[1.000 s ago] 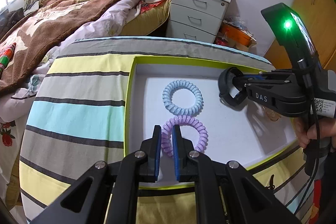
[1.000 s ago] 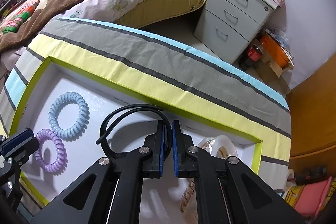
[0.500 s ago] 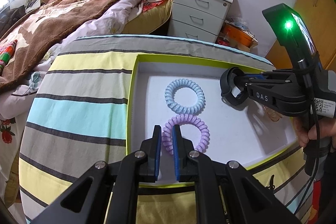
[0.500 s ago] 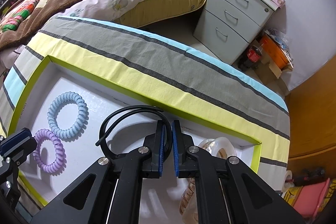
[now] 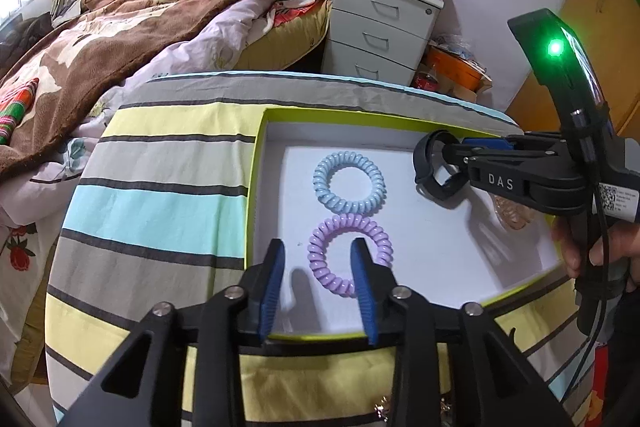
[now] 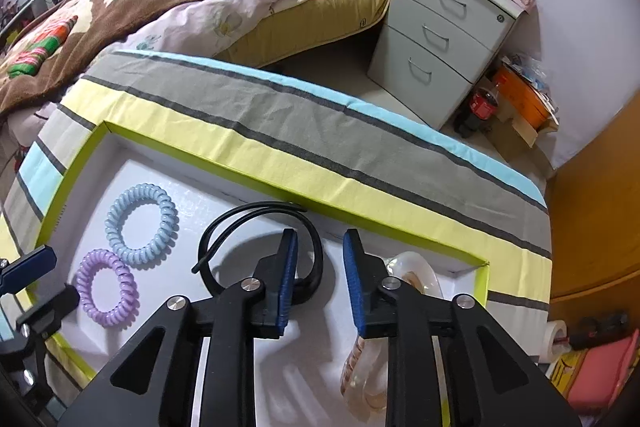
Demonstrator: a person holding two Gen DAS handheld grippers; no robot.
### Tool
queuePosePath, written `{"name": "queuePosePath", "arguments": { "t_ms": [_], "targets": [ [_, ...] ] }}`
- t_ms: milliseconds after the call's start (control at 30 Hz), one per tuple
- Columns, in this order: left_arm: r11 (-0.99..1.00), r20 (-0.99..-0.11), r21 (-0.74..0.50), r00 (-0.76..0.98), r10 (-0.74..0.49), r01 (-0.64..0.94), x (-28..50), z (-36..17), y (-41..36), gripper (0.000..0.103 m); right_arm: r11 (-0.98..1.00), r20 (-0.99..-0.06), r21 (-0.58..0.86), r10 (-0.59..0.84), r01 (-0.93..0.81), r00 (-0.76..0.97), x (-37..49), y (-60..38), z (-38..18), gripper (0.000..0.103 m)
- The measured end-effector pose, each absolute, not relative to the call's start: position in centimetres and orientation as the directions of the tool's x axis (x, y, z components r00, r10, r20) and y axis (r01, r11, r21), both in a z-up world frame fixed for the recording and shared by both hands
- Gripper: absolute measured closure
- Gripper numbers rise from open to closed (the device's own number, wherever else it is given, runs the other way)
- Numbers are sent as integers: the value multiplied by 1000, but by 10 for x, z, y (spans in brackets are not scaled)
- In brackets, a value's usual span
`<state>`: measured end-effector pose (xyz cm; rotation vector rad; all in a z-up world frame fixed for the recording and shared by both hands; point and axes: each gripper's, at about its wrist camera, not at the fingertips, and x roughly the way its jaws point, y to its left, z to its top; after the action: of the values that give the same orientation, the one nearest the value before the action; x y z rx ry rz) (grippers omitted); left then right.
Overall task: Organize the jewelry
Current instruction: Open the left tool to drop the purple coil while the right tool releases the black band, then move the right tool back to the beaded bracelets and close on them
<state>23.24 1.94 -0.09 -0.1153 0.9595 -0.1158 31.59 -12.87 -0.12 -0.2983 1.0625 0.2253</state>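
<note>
Left tongs spread, jaws just opened, purple coil hair tie lying flat between them, unpinched. Right tongs also just opened; black headband stands beside the left pad, possibly touching, its lower arc hidden behind that finger. Clear pinkish hair claw under the right finger, partly covered. All inside the green-rimmed tray.

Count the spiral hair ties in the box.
2. The blue spiral tie lies toward the box's far-left corner; the purple spiral tie lies beside it, nearer the left gripper. No others show.
</note>
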Motion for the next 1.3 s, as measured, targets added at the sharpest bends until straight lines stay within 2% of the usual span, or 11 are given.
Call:
{"name": "queuePosePath", "arguments": {
  "t_ms": [433, 700, 1200, 1300],
  "targets": [
    [988, -784, -143, 604, -143, 48, 207, 19, 22, 52, 952, -832, -67, 112, -299, 543, 284, -140, 32, 70],
    [987, -771, -146, 617, -156, 67, 186, 27, 22, 50, 962, -776, 23, 190, -273, 602, 234, -159, 52, 68],
    [971, -758, -200, 606, -240, 133, 146, 25, 19, 48, 970, -749, 96, 218, -222, 626, 162, -184, 42, 67],
    [968, -748, -204, 616, -248, 143, 138, 26, 18, 43, 966, -748, 114, 236, -230, 621, 152, -185, 37, 67]
  ]
}}
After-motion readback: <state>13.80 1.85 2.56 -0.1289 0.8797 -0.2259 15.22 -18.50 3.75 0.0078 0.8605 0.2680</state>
